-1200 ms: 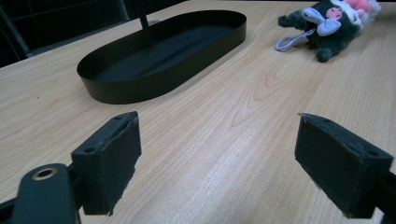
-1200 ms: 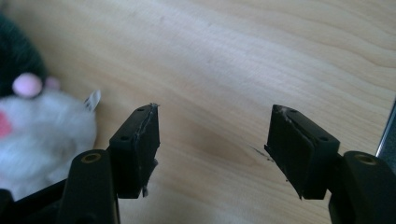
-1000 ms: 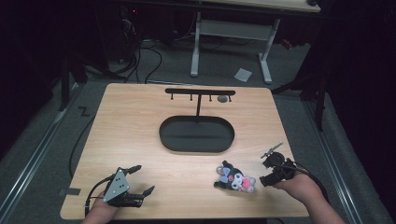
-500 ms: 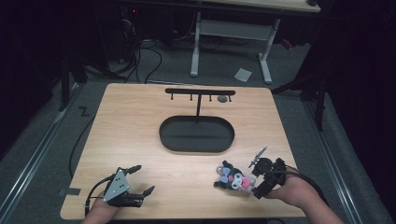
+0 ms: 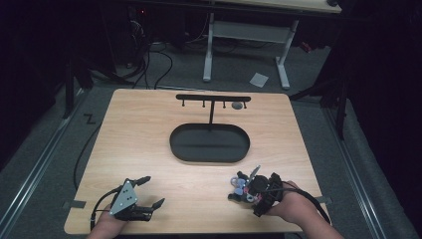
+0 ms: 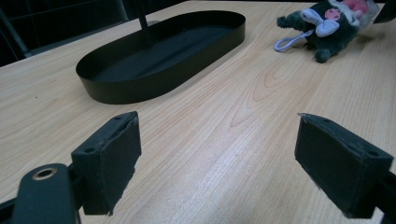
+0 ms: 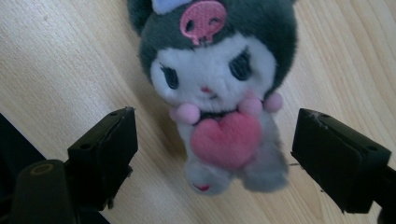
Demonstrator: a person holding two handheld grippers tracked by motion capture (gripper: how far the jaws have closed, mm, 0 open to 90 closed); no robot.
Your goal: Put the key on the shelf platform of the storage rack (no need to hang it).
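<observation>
Between the spread jaws of the right claw (image 7: 212, 154) lies the plush toy (image 7: 219, 93), untouched.

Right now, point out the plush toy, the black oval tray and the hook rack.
plush toy (image 7: 212, 79): right gripper view, on its white face.
black oval tray (image 5: 209, 155): high view, on its near rim.
hook rack (image 5: 213, 98): high view, on its crossbar.

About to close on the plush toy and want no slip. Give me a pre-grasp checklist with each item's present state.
1. Right gripper open, jaws apart either side of the plush toy: ok; they have just been closing.
2. Toy's body centred between the jaws: ok.
3. Pads touching the toy: not ok, gaps on both sides.
4. White loop clear of the jaws: cannot tell.
5. Left gripper open and holding nothing, apart from the toy: ok.
6. Hook stand upright in the black oval tray: ok.
</observation>
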